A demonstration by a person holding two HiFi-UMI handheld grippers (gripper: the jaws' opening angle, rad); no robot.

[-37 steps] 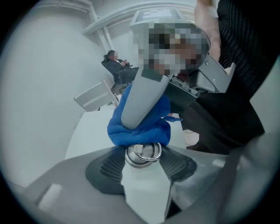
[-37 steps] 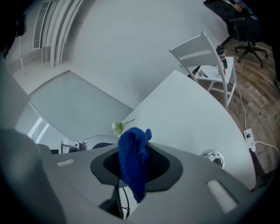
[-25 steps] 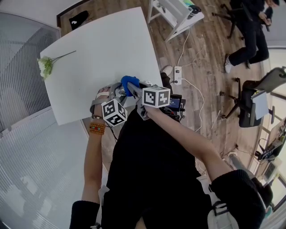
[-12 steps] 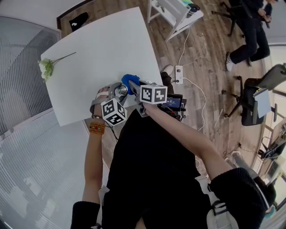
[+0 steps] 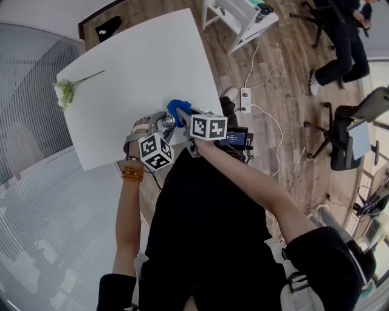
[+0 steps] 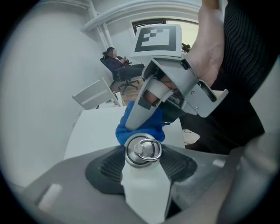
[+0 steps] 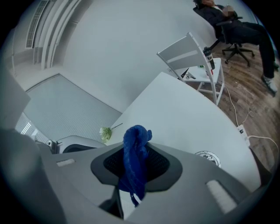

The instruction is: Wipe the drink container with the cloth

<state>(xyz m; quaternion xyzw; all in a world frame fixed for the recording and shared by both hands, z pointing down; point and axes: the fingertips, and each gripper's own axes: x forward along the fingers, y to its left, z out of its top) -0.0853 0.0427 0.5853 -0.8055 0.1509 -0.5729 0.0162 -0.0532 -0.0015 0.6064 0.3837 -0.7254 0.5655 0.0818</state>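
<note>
My left gripper [image 5: 163, 126] is shut on a steel drink container [image 6: 143, 151] over the near edge of the white table [image 5: 134, 67]. Its ringed lid sticks out between the dark pads [image 6: 107, 168], with a white body below. The blue cloth [image 6: 141, 127] is bunched in my right gripper [image 5: 184, 116], which is shut on it. The cloth rests against the far side of the lid [image 5: 167, 122]. In the right gripper view the cloth [image 7: 134, 162] hangs twisted between the pads of that gripper [image 7: 135, 165] and hides the container.
A white flower [image 5: 64, 91] lies at the table's far left corner. A white chair [image 5: 240, 18] stands past the table. A power strip [image 5: 245, 100] and cables lie on the wood floor. A seated person [image 5: 340, 42] and an office chair [image 5: 346, 133] are at the right.
The right gripper and blue cloth have shifted slightly against the container's lid. The left gripper holds the container in nearly the same place.
</note>
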